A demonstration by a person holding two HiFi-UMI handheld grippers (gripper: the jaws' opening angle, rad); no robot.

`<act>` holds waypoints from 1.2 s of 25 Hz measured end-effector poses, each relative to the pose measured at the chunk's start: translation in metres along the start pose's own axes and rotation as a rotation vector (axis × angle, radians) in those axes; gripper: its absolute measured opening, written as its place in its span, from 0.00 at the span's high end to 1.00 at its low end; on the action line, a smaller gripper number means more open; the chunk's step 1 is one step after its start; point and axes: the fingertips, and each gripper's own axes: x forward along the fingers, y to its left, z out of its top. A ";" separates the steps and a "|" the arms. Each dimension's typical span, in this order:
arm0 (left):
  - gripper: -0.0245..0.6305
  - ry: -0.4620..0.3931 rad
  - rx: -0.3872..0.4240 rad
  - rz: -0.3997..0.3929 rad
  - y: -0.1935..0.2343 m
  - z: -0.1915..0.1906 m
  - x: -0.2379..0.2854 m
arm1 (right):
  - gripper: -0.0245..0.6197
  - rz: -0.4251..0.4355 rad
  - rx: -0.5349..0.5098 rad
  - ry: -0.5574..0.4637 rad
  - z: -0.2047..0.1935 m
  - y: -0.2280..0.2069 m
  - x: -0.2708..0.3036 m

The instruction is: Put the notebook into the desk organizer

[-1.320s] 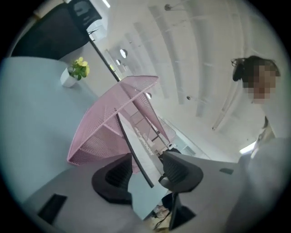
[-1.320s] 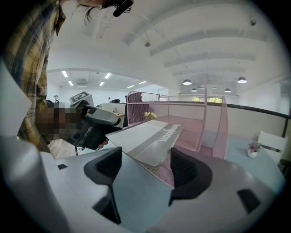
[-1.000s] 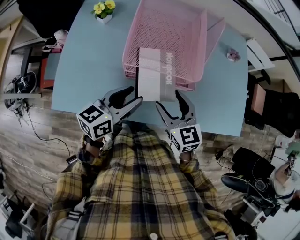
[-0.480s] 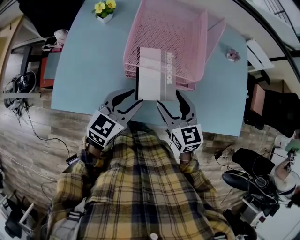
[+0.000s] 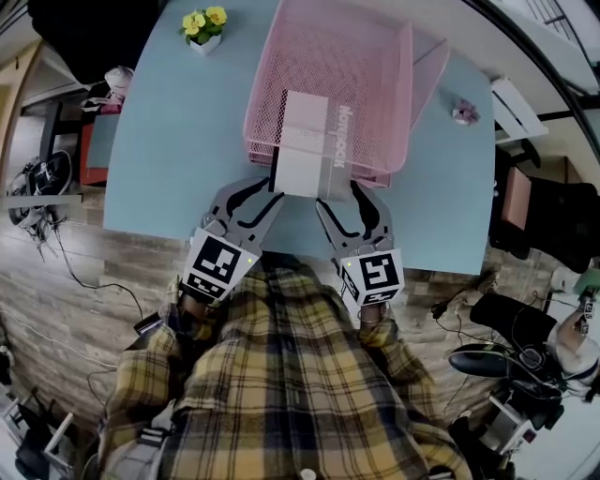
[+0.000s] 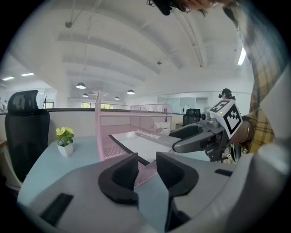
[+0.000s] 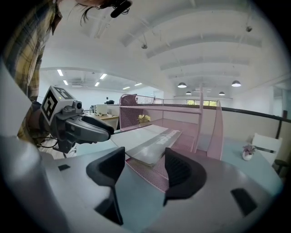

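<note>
The white-and-grey notebook [image 5: 309, 145] lies flat, its far half inside the pink mesh desk organizer [image 5: 394, 103] and its near end sticking out over the front lip. My left gripper [image 5: 267, 192] sits just short of the notebook's near left corner; its jaws are closing, with a narrow gap and nothing between them [image 6: 147, 166]. At the near right corner, my right gripper [image 5: 342, 199] is also closing, still wide and empty [image 7: 144, 168]. Both gripper views show the notebook [image 6: 145, 141] [image 7: 148, 141] ahead of the jaws, not between them.
The light blue table [image 5: 169, 141] ends right under the grippers. A small pot of yellow flowers [image 5: 204, 23] stands at the far left and a small ornament [image 5: 464, 111] at the right. Office chairs and cables lie on the wooden floor around.
The left gripper's jaws have narrowed and it has swung in toward the notebook's near left corner. The notebook has slid slightly further into the organizer and skewed a little. The right gripper barely moved.
</note>
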 end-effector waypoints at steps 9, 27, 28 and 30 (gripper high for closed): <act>0.80 0.030 0.040 0.040 0.011 0.001 0.012 | 0.53 -0.031 -0.066 0.021 0.003 -0.008 0.014; 0.81 0.077 0.101 0.147 0.034 0.011 0.034 | 0.55 -0.121 -0.110 0.061 0.011 -0.025 0.037; 0.81 0.078 0.103 0.153 0.035 0.011 0.034 | 0.55 -0.125 -0.112 0.066 0.011 -0.025 0.038; 0.81 0.080 0.103 0.163 0.036 0.010 0.035 | 0.55 -0.133 -0.124 0.082 0.008 -0.024 0.040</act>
